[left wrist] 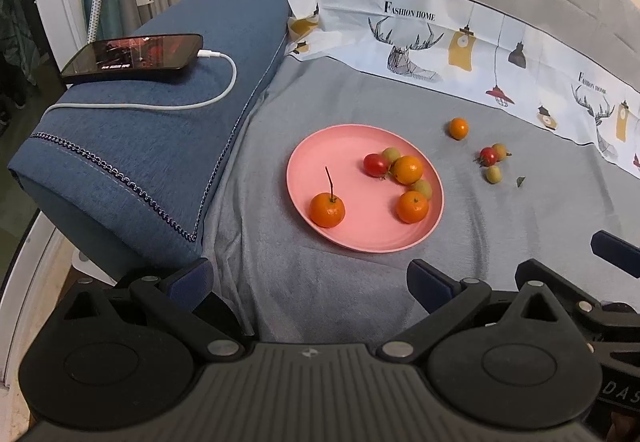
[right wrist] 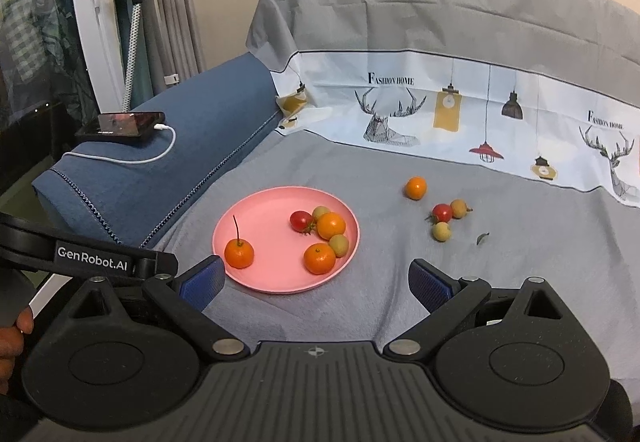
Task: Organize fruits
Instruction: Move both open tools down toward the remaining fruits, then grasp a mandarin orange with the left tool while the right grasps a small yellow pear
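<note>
A pink plate (left wrist: 344,157) (right wrist: 264,217) lies on the grey cloth and holds three small oranges, a red tomato (left wrist: 375,164) (right wrist: 301,220) and two pale green fruits. One orange (left wrist: 327,209) (right wrist: 239,253) has a long stem. To the right of the plate on the cloth lie a loose orange (left wrist: 458,128) (right wrist: 415,187), a red tomato (left wrist: 488,156) (right wrist: 442,212) and two pale fruits (left wrist: 493,174) (right wrist: 441,231). My left gripper (left wrist: 310,282) is open, empty, short of the plate. My right gripper (right wrist: 316,282) is open and empty too, just before the plate's near rim.
A blue sofa arm (left wrist: 168,145) (right wrist: 160,177) rises left of the plate, with a phone (left wrist: 134,55) (right wrist: 122,123) and white cable on it. A printed cloth band (left wrist: 460,41) runs along the backrest. A small leaf (left wrist: 520,181) lies right of the loose fruits.
</note>
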Tool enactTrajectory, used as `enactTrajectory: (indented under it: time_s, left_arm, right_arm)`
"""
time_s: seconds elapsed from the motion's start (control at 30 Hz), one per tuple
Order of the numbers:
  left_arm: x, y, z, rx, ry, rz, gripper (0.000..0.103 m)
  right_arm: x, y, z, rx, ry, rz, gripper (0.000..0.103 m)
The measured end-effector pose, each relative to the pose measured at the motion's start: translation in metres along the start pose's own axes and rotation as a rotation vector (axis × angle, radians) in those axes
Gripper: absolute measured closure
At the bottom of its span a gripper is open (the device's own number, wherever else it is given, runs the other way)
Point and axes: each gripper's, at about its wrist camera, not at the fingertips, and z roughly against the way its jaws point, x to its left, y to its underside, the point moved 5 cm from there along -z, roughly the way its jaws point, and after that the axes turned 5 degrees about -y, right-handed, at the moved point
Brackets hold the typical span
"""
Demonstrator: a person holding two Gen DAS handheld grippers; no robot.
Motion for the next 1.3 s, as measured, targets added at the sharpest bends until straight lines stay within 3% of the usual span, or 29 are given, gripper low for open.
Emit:
enactTrajectory:
  time_s: [0.4, 0.7, 1.0, 1.13, 1.3]
  left_arm:
    - [-0.023, -0.023, -0.032, 0.052, -0.025, -0.041, 0.000]
    - [-0.077, -0.078, -0.072, 0.047, 0.005, -0.090, 0.000]
    - [-0.152, -0.154, -0.147, 0.026, 0.035, -0.153, 0.000]
    - [-0.188, -0.178, -0.194, 0.056, 0.066, -0.192, 0.000]
    - [-0.234, -0.192, -0.253, 0.126, 0.154, -0.248, 0.000]
  right_arm:
    - [-0.032, 0.006, -0.025, 0.025, 0.015, -0.080, 0.005]
    - [-0.107, 0.011, -0.065, 0.031, 0.145, -0.169, 0.005]
    - [-0.197, -0.004, -0.135, -0.015, 0.285, -0.199, 0.005]
    - [-0.238, -0.011, -0.173, -0.021, 0.350, -0.170, 0.005]
    - [-0.259, -0.006, -0.231, 0.070, 0.289, -0.139, 0.005]
